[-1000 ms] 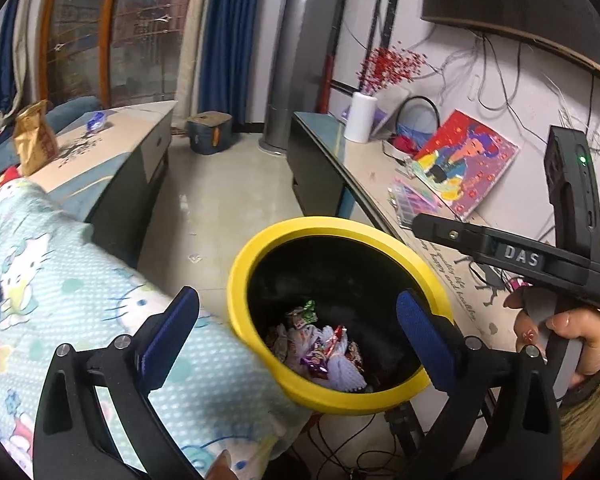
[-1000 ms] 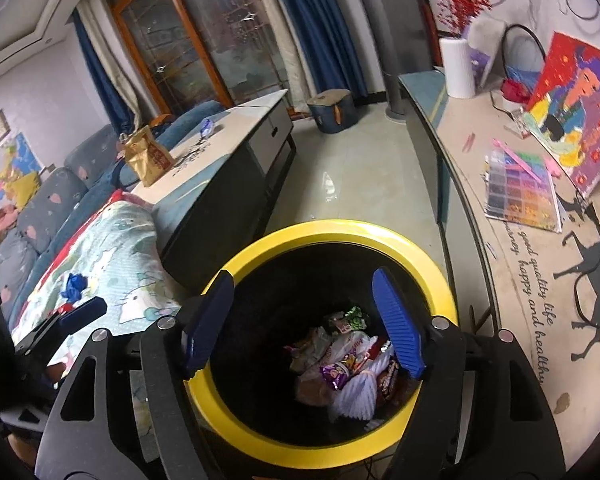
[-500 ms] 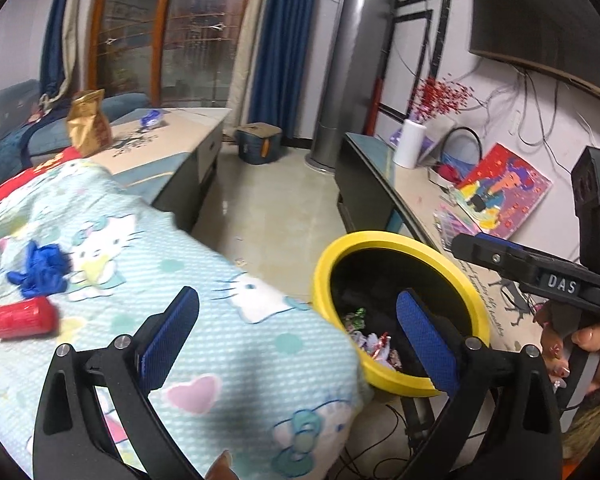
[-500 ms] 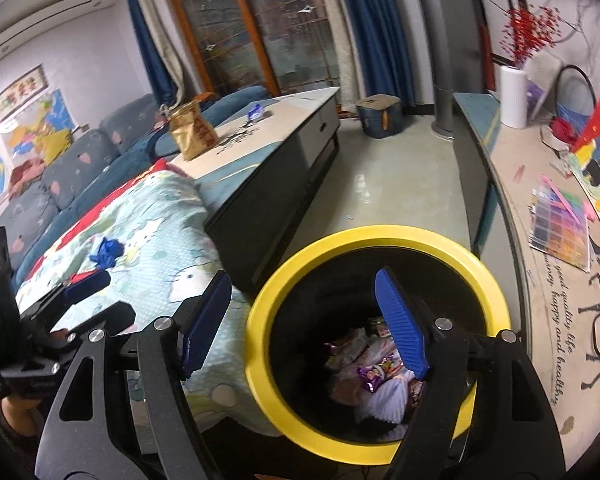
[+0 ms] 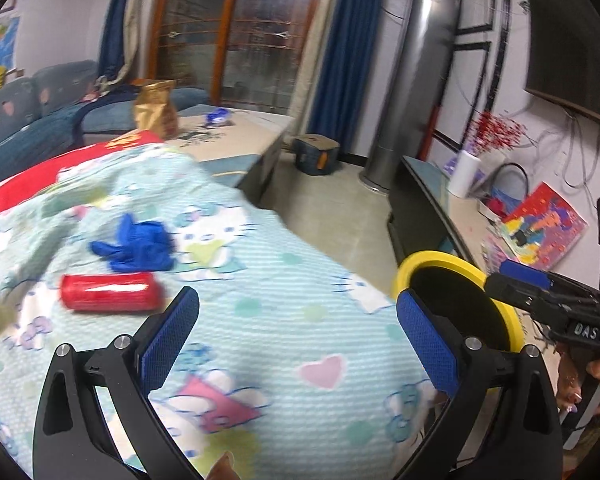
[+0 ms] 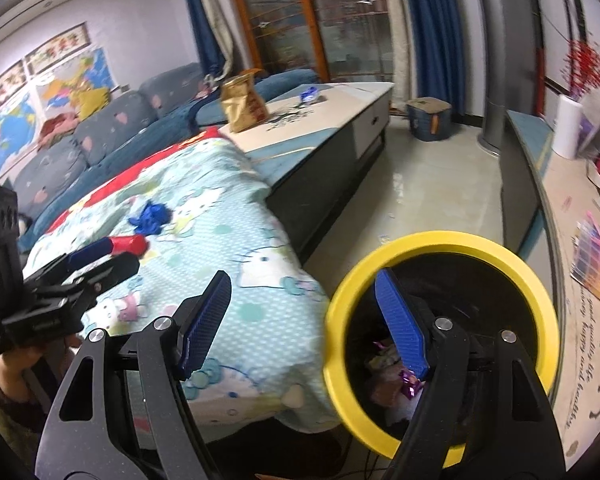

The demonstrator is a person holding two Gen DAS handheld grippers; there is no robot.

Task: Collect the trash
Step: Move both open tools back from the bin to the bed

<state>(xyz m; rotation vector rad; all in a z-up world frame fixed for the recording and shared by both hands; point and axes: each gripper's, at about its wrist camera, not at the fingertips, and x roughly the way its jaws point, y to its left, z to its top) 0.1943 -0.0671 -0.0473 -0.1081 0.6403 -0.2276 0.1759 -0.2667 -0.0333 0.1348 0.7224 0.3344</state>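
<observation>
Facing the pale-blue cartoon-print blanket (image 5: pixel 284 280) with both tools empty: left gripper (image 5: pixel 296 344) spread wide, nothing between its blue pads, and right gripper (image 6: pixel 304 320) likewise well open and holding nothing. Remaining trash on that blanket: a red cylindrical drinks can (image 5: pixel 110 292) lying on its side, and just beyond it, close by, a crumpled blue disposable glove (image 5: pixel 134 246). Both up and to the left of the left gripper, which looks the nearer tool; from the right wrist view, seen well off to the left past the other tool. Can's long axis roughly crosswise to the left fingers, so a grip across its width would probably want a roll of the wrist. Round black bin with a yellow rim (image 6: pixel 444 244) standing at the blanket's right edge, under the right gripper, crumpled wrappers (image 6: pixel 396 376) already at its bottom. Likely next: a reach leftward for can or glove.
</observation>
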